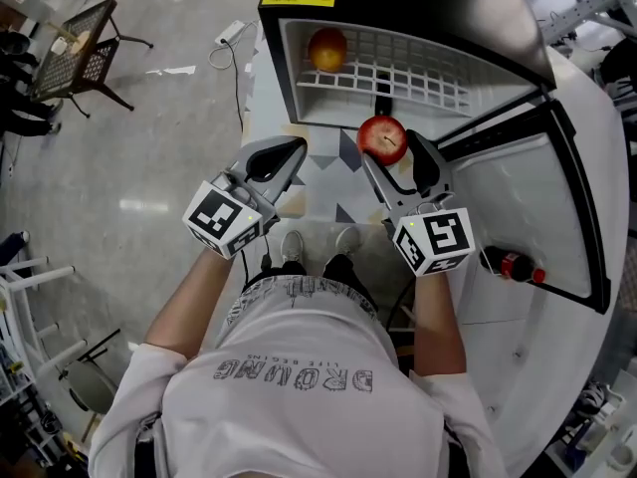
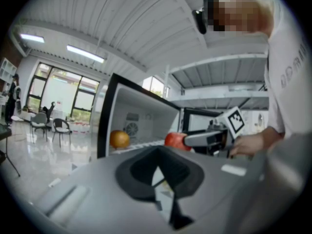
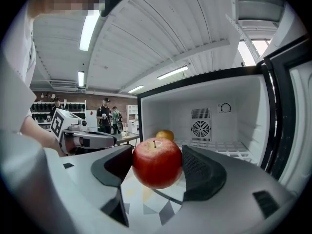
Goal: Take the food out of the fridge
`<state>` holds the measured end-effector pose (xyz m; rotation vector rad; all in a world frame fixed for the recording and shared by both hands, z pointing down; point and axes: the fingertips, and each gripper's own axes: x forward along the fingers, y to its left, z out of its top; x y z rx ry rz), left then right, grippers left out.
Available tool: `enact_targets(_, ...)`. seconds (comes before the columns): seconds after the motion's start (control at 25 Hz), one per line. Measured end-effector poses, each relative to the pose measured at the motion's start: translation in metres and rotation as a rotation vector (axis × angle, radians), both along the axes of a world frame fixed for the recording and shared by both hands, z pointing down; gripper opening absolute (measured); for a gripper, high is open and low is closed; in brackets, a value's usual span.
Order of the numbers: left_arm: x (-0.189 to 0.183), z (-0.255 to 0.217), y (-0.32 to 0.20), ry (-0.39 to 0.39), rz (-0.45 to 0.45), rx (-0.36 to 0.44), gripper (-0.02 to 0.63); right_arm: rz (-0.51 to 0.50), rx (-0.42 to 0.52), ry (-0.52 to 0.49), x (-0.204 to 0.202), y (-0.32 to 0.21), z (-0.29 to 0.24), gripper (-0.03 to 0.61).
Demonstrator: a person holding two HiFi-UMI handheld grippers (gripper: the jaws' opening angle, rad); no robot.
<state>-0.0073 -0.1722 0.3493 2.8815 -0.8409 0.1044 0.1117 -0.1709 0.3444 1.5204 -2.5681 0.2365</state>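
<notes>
There are two fruits: one red apple (image 3: 157, 162) and one orange (image 1: 327, 49). There are also two grippers, and one dark bottle with a red cap (image 1: 510, 265) that lies in the shelf of the open fridge door (image 1: 572, 98).

The right gripper (image 1: 391, 148) has its jaws closed on the apple, one pad on each side, and holds it in the air just in front of the open fridge (image 1: 398, 8), outside the compartment. The orange lies alone on the white wire shelf (image 1: 418, 73), at the left side, well behind the apple.

The left gripper (image 1: 294, 152) is beside the right one. Its jaws are together at the tips, with nothing between them.
</notes>
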Motion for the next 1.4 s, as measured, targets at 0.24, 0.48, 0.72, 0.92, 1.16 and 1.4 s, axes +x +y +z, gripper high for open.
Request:
enact_targets(0.24, 0.003, -0.002, -0.002, 0.001, 0.008, 0.001, 0.008, 0.004, 0.011, -0.004, 0.001, 0.001, -0.006, 0.298)
enact_targets(0.48, 0.006, 0.0, -0.003, -0.002, 0.014, -0.003, 0.008, 0.007, 0.014, -0.012, 0.004, 0.001, -0.007, 0.298)
enact_targets(0.72, 0.008, 0.001, -0.005, -0.005, 0.019, -0.006, 0.008, 0.005, 0.007, -0.007, 0.005, 0.0, -0.005, 0.298)
enact_targets(0.92, 0.011, 0.002, -0.007, -0.005, 0.024, -0.007, 0.008, 0.01, 0.004, -0.006, 0.007, -0.003, -0.004, 0.298)
enact_targets(1.16, 0.013, 0.002, -0.01, -0.004, 0.025, -0.008, 0.008, 0.01, -0.001, -0.001, 0.009, -0.005, -0.002, 0.298)
enact_targets(1.4, 0.016, 0.002, -0.012, -0.004, 0.025, -0.006, 0.008, 0.006, 0.0, -0.003, 0.011, -0.008, -0.003, 0.298)
